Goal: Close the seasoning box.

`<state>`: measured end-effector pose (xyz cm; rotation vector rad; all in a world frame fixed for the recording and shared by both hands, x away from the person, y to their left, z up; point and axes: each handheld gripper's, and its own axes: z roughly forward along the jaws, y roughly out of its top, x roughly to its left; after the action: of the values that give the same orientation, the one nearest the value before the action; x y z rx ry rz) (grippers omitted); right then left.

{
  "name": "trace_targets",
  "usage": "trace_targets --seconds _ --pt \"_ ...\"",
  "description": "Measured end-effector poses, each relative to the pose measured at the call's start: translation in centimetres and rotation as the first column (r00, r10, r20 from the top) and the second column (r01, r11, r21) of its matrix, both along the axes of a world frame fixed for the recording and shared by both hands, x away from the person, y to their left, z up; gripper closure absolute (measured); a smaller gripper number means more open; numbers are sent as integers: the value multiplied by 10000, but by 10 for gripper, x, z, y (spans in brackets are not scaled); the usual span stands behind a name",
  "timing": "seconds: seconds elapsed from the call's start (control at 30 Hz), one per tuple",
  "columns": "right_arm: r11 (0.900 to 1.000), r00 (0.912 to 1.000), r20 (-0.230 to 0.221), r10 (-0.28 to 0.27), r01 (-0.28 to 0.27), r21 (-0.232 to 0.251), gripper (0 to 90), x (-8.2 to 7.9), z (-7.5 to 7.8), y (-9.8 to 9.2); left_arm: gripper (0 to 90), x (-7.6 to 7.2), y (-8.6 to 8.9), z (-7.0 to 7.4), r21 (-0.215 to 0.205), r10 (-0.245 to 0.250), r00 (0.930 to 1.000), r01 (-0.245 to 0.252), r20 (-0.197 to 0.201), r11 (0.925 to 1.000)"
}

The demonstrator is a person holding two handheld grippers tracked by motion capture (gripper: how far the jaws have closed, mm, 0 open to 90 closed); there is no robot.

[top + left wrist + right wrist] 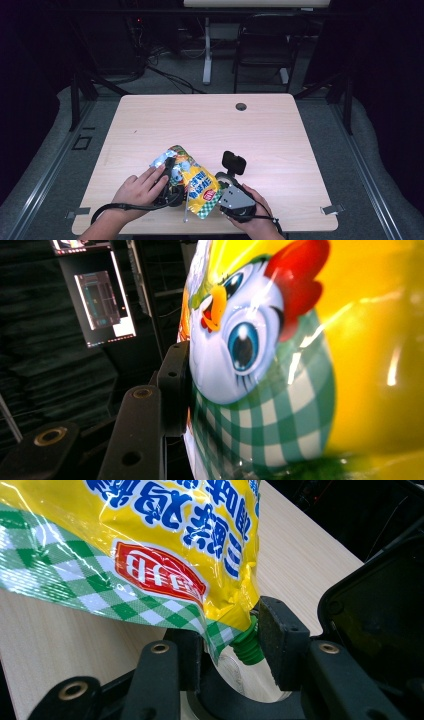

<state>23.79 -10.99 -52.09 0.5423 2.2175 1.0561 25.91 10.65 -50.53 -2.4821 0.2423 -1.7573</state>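
Jaws of your right gripper (235,635) clamp the green spout (246,644) of the yellow pouch (196,183); your left gripper (171,177) grips its body. Cap seems removed; pouring remains, I judge.

The counter (260,130) has a light wood-grain top with a round cable port (241,106) near its far edge. Grey floor (175,75) surrounds it. A dark chair (262,47) and a white post (207,50) stand beyond. A lit monitor (102,305) glows against dark surroundings.
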Motion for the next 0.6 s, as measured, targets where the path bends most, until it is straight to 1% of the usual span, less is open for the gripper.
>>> trace_targets --seconds 0.1,0.13,0.17,0.37,0.5,0.53,0.57,0.6 --pt "10000 10000 0 -4 4 -3 630 0 0 0 578 0 0 0 -23 -4 10000 4 37 10000" --pt "10000 10000 -8 5 -5 7 630 0 0 0 578 -1 0 0 24 -14 10000 14 86 10000" --pt "10000 10000 6 5 -5 -2 630 0 0 0 578 -1 0 1 155 -18 10000 17 72 9999" --pt "10000 10000 24 1 -1 -20 631 -1 0 1 579 -1 0 2 257 -45 10000 44 66 9997" --pt "10000 10000 38 -12 12 3 632 -1 0 1 579 -1 -2 5 382 -126 9998 121 145 9992" --pt "10000 10000 41 -15 15 11 632 -1 0 1 579 -1 -2 6 503 -219 9994 205 273 9985" --pt "10000 10000 38 -31 31 30 633 -1 0 0 579 0 -3 7 480 -191 9996 181 218 9987" --pt "10000 10000 38 -31 31 30 633 -1 0 0 579 0 -3 7 487 -199 9995 187 243 9986"
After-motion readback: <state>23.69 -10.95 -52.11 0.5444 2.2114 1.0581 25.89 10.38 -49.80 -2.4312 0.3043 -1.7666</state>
